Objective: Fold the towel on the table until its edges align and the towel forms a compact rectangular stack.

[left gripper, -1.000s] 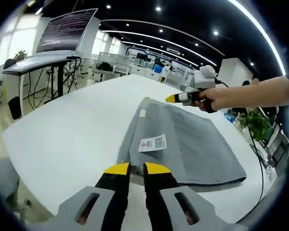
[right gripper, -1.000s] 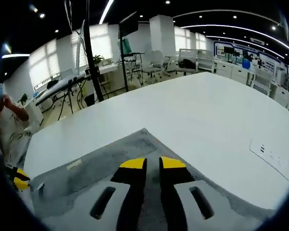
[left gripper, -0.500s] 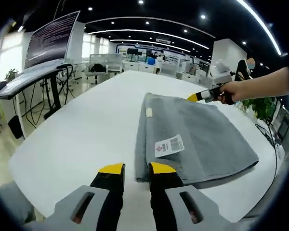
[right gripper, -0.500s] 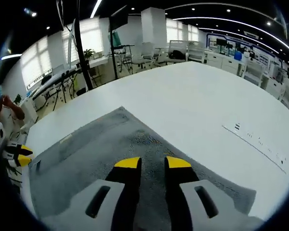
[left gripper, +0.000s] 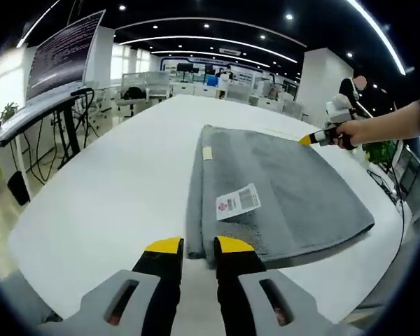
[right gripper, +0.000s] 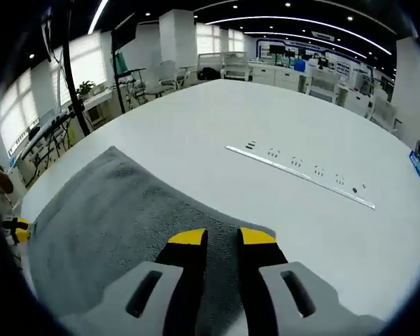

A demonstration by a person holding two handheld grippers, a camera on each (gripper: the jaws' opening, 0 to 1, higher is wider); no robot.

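The grey towel (left gripper: 280,192) lies folded at least once on the white bench (left gripper: 112,189), edges roughly aligned. Probably another fold remains. Left gripper (left gripper: 199,245) hovers at its near edge, right gripper (right gripper: 222,236) over a corner, both with jaws narrowly parted and empty.

In the left gripper view, the towel's (left gripper: 280,189) near edge runs behind the left gripper's (left gripper: 198,246) yellow tips, so contact there cannot be judged. The tag (left gripper: 238,202) on the towel carries print too small to read. The right gripper (left gripper: 320,137) enters from the right, gripped by a hand (left gripper: 353,131) whose arm is cut off by the view's edge; its jaw gap is too small to make out.

In the right gripper view, the right gripper's (right gripper: 214,238) body covers the towel's (right gripper: 105,217) near part, and the towel's left end is cut off. The strip (right gripper: 299,175) on the table (right gripper: 196,119) bears marks too small to tell.
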